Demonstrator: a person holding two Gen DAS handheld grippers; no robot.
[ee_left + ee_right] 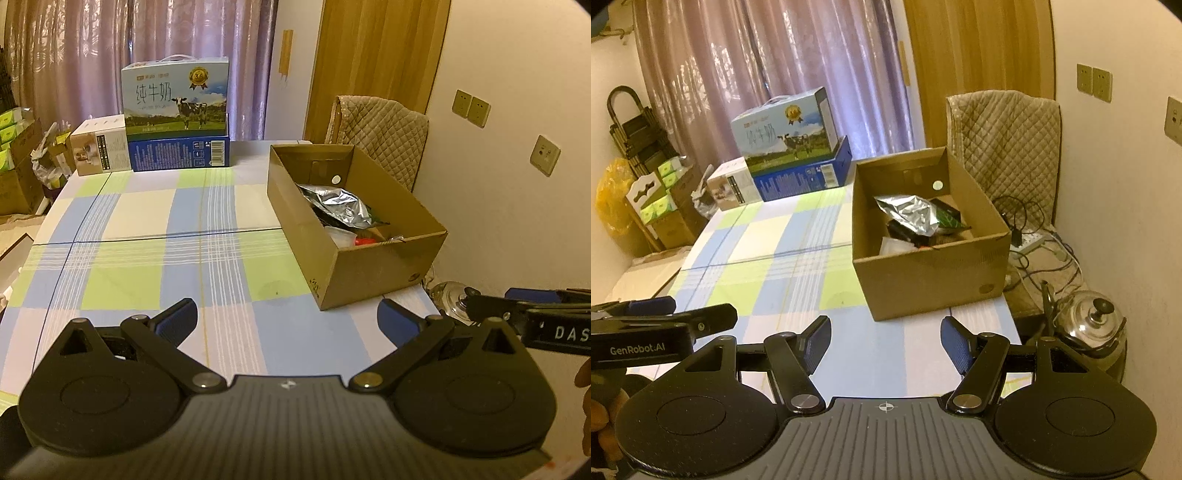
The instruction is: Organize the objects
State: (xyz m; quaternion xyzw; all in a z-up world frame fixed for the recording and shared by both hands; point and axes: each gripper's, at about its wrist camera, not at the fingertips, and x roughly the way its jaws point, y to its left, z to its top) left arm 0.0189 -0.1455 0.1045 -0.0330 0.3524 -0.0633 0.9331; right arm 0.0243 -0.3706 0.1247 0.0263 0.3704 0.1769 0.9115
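Over the near edge of the table (155, 236), my left gripper (288, 325) hangs with its jaws spread wide and nothing between them. From the left wrist camera, the open cardboard box (373, 273) sits by the table's right edge, about halfway back. Inside lie a crinkled silver foil pouch (340, 205) and some smaller items I can't identify. I judge the pouch light, soft and slippery; I'd pinch it at a flat sealed edge, gently, since foil crumples and slides. The milk carton (175, 96) stands stacked at the far edge; it looks heavy and stiff, best taken by its handle.

From the right wrist camera, my right gripper (884, 343) is likewise wide open and empty, above the table's near right corner and short of the box (923, 280). The pouch (910, 214) lies toward the box's middle. A kettle (1089, 321) sits off the table, lower right.
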